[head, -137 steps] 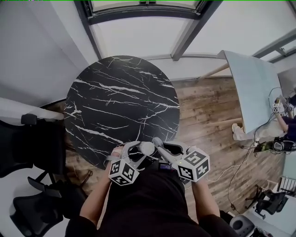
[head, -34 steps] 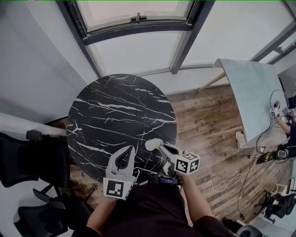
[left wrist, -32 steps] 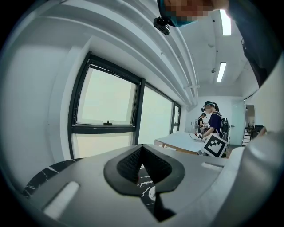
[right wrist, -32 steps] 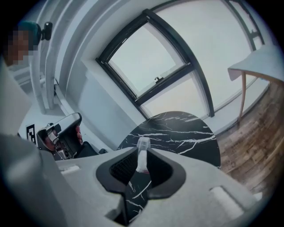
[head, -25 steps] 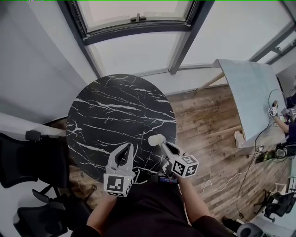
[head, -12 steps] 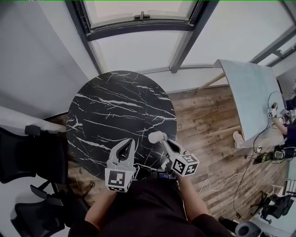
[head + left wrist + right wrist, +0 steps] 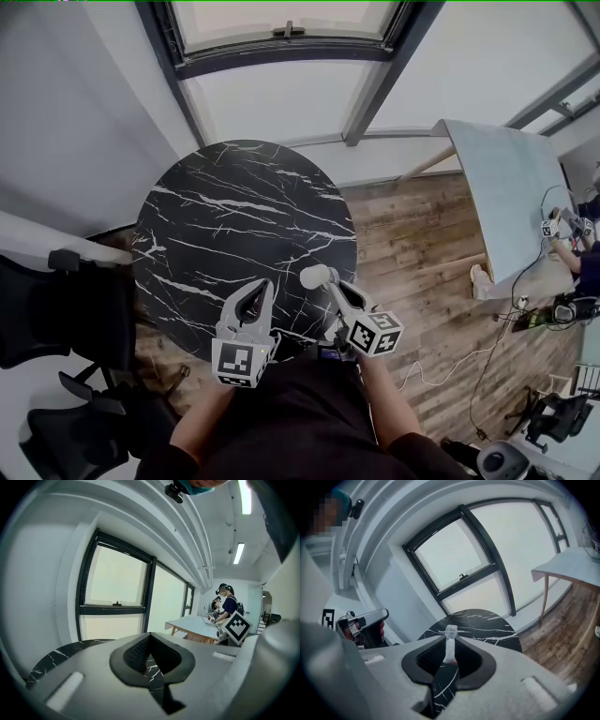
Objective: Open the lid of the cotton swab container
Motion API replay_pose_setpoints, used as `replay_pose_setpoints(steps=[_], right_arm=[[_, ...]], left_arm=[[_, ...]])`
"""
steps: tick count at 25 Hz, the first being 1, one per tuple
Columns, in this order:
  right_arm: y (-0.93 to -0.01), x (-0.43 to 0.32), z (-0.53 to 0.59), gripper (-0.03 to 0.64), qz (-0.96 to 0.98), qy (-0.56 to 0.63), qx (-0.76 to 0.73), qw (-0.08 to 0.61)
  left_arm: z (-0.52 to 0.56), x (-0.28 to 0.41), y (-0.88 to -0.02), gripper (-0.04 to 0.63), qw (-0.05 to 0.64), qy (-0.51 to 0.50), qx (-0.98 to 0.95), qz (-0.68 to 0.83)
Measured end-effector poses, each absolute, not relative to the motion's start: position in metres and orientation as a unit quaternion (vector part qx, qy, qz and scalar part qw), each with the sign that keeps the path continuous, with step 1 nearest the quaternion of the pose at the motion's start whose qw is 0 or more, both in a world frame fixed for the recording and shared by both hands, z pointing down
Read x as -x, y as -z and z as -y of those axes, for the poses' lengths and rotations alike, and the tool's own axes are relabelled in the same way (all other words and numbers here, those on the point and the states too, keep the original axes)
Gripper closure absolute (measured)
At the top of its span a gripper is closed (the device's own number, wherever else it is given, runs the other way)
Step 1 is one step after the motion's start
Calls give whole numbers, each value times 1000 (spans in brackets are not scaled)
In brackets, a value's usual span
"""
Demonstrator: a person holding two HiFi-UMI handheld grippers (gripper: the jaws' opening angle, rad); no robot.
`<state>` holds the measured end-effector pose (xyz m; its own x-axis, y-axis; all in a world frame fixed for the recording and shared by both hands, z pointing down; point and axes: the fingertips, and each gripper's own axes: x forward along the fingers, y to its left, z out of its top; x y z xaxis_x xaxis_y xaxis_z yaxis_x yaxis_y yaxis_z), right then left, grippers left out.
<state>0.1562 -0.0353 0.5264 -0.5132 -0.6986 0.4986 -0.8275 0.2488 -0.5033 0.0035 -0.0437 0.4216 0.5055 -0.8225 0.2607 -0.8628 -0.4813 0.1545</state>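
Jaws of the right tool [image 7: 328,287] were clamped on a translucent plastic piece [image 7: 450,645]. Cotton swab container or only its lid? I couldn't tell which. It stood upright between them, edge-on, held above the near edge of the black marble desk [image 7: 234,216]. And the left tool [image 7: 264,286] was pressed together, nothing in it, just to the left of that piece and clear of it. By my read, any next pull fell to that free left tool, reaching rightward.

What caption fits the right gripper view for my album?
Right tongs pinch a thin clear plastic piece, black marble table behind.
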Motion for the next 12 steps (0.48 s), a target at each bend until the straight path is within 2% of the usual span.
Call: replay_pose_setpoints(steps=[12], right_arm=[[-523, -155, 34, 558, 785, -372, -488, 84]], left_arm=[[41, -6, -419, 594, 140, -71, -861, 483]])
